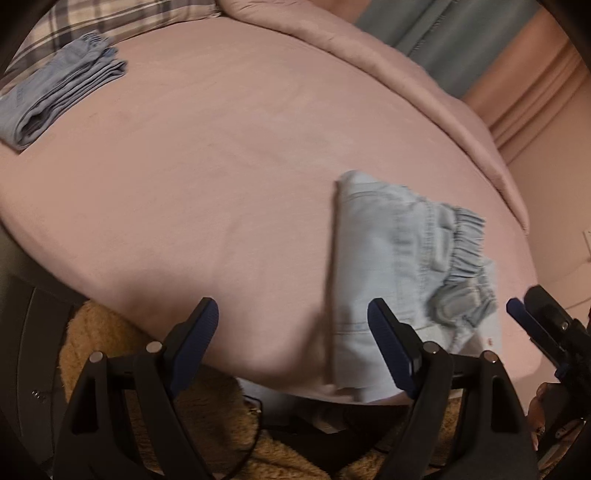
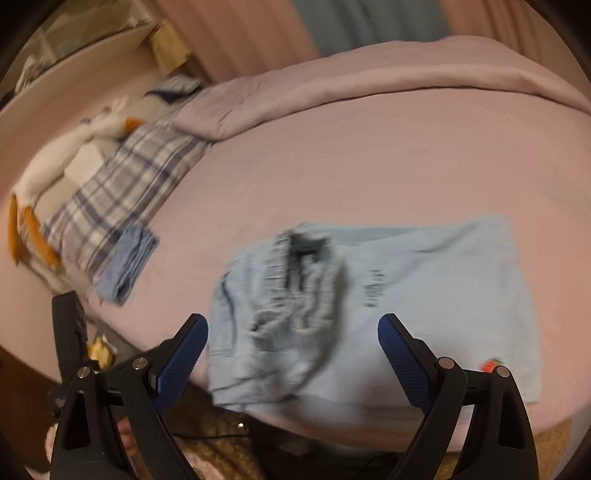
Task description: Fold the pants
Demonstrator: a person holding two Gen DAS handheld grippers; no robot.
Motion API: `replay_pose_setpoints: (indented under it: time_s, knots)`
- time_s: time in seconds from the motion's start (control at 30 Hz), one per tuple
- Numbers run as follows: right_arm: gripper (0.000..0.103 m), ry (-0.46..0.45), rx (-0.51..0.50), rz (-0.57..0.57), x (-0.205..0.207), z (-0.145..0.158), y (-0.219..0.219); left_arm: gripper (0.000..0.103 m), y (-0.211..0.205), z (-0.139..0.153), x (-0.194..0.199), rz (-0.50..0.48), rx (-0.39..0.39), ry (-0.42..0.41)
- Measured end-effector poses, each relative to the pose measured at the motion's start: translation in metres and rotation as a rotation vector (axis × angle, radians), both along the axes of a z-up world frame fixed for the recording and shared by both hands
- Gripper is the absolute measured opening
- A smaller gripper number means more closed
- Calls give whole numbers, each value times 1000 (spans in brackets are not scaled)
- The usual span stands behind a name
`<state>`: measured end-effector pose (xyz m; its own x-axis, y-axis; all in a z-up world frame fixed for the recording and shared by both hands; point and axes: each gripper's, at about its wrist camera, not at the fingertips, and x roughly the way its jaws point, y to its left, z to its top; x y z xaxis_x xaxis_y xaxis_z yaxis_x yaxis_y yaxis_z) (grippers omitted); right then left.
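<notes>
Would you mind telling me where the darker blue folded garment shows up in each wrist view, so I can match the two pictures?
Left wrist view: the darker blue folded garment lies at the upper left, on the pink sheet beside the plaid pillow.
Right wrist view: the same garment lies at the middle left, at the plaid pillow's near end.
Shared landmark: the light blue folded pants, near the bed's front edge in both.

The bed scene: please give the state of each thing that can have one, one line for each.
light denim pants: folded, lying flat on the sheet
darker blue garment: folded, set aside by the plaid pillow
left gripper: open, nothing between its fingers
right gripper: open, above the pants
pink quilt: pushed back
</notes>
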<state>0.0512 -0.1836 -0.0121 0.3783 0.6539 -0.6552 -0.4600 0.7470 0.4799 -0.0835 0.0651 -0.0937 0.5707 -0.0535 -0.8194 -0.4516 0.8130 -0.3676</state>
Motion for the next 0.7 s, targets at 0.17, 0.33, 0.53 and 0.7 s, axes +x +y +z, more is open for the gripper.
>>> replay_pose_setpoints:
  time_s: [0.17, 0.33, 0.53, 0.7]
  knots:
    - [93, 29, -98, 13, 4, -19, 39, 83, 5, 2, -13, 16, 18, 17]
    - [93, 30, -204, 10, 1, -39, 65, 83, 3, 4, -10, 19, 20, 25]
    - [81, 18, -236, -30, 2, -47, 69, 83, 5, 1, 2, 15, 20, 28]
    - [52, 28, -197, -41, 7, -44, 58, 83, 5, 0, 2, 12, 14, 27]
